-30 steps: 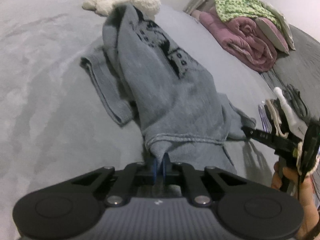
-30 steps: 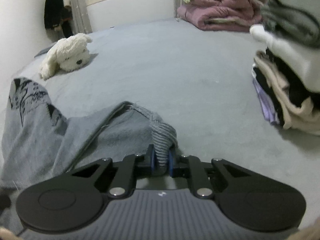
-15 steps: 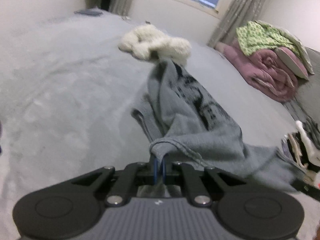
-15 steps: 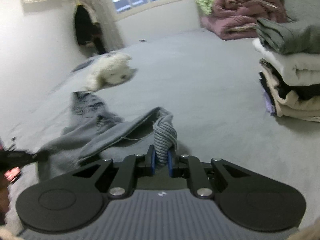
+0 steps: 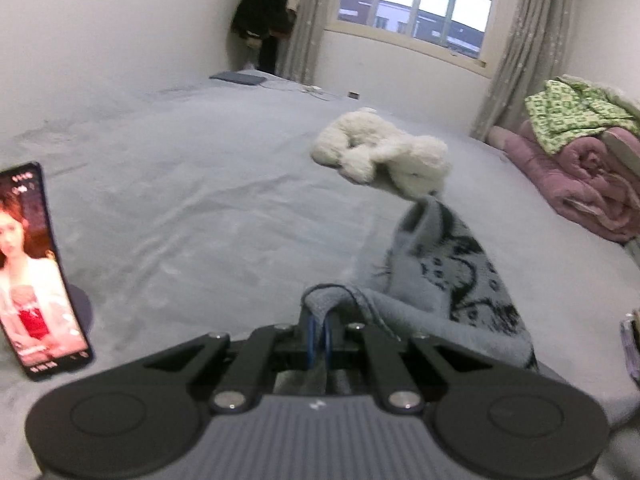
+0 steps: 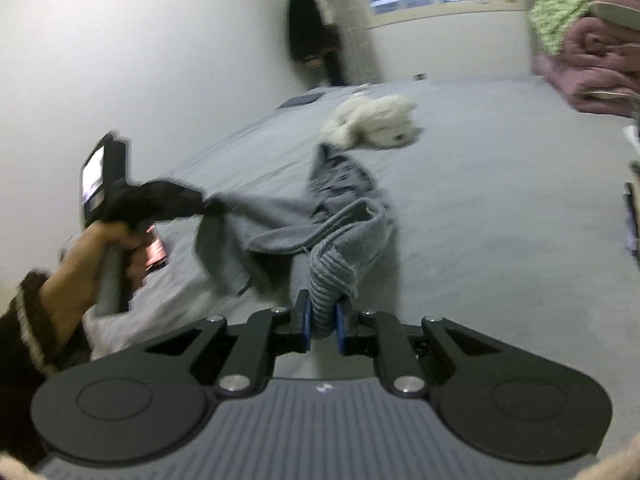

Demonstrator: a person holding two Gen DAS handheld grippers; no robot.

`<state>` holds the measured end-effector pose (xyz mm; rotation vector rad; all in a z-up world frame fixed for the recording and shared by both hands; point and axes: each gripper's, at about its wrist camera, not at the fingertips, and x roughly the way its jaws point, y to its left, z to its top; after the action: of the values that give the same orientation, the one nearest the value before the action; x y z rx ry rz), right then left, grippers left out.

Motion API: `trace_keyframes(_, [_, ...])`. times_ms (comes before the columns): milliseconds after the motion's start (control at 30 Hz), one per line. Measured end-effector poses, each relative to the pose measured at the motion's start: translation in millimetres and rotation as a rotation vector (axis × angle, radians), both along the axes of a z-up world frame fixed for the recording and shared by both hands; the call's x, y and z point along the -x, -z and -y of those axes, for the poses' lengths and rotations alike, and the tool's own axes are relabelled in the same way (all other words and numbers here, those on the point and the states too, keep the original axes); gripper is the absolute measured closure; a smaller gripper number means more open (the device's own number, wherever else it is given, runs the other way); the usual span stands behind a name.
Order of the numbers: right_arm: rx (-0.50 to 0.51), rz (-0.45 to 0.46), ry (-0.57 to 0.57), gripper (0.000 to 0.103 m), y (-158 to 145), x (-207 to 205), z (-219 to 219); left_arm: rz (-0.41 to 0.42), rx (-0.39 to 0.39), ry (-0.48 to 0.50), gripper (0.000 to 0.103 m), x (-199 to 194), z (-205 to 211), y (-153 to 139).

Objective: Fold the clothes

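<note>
Grey bed (image 5: 168, 200) carries the sweater (image 5: 432, 280), lifted near me. My left gripper (image 5: 318, 330) and right gripper (image 6: 322, 320) each clench one edge. Next I should spread it flat.

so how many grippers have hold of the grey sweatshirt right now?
2. The left gripper is shut on a thin edge of the grey sweatshirt; the right gripper is shut on a ribbed part of it. No other grip shows.

One grey sweatshirt (image 5: 436, 280), one plush toy (image 5: 384, 152), one phone (image 5: 36, 276) (screen lit), two grippers (image 5: 318, 330) (image 6: 322, 320)
</note>
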<state>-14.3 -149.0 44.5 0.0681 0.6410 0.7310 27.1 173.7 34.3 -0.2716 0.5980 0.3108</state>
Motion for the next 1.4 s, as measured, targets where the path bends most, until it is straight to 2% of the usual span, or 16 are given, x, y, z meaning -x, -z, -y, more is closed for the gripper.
trace_keyframes(300, [0.126, -0.076, -0.166, 0.089, 29, 8, -39, -0.054, -0.042, -0.054, 0.098, -7, -12, 12])
trace_keyframes(467, [0.127, -0.149, -0.214, 0.082, 46, 4, -47, -0.076, -0.008, -0.046, 0.097, -6, -13, 21])
trace_keyframes(500, [0.122, -0.163, -0.226, 0.078, 48, 4, -48, -0.079, 0.003, -0.04, 0.097, -4, -13, 22])
trace_keyframes(533, [0.117, -0.173, -0.242, 0.066, 48, 3, -48, -0.081, 0.012, -0.038, 0.093, -3, -12, 23])
trace_keyframes(567, [0.111, -0.182, -0.259, 0.058, 47, 2, -49, -0.085, 0.021, -0.032, 0.09, -2, -11, 25])
trace_keyframes(600, [0.094, -0.189, -0.28, 0.048, 47, 2, -48, -0.087, 0.03, -0.027, 0.083, -2, -11, 26])
trace_keyframes(633, [0.076, -0.198, -0.295, 0.045, 46, 1, -49, -0.089, 0.037, -0.025, 0.074, -2, -10, 26])
trace_keyframes(667, [0.057, -0.208, -0.31, 0.045, 44, 0, -50, -0.086, 0.045, -0.025, 0.07, -2, -10, 26])
trace_keyframes(767, [0.001, -0.242, -0.324, 0.045, 38, -8, -54, -0.084, 0.061, -0.023, 0.066, -3, -7, 26])
trace_keyframes(900, [-0.119, -0.25, -0.272, 0.045, 24, -26, -47, -0.071, 0.093, -0.017, 0.059, -7, -7, 23])
trace_keyframes(1067, [-0.259, -0.255, -0.154, 0.045, 17, -53, -29, -0.064, 0.144, -0.011, 0.058, -20, -6, 23])
trace_keyframes(1300, [-0.265, -0.254, 0.129, 0.045, 39, -93, -4, -0.067, 0.12, 0.059, 0.057, -33, 15, 24])
trace_keyframes(1400, [-0.223, -0.256, 0.2, 0.045, 49, -104, -2, -0.062, 0.12, 0.076, 0.057, -37, 17, 23])
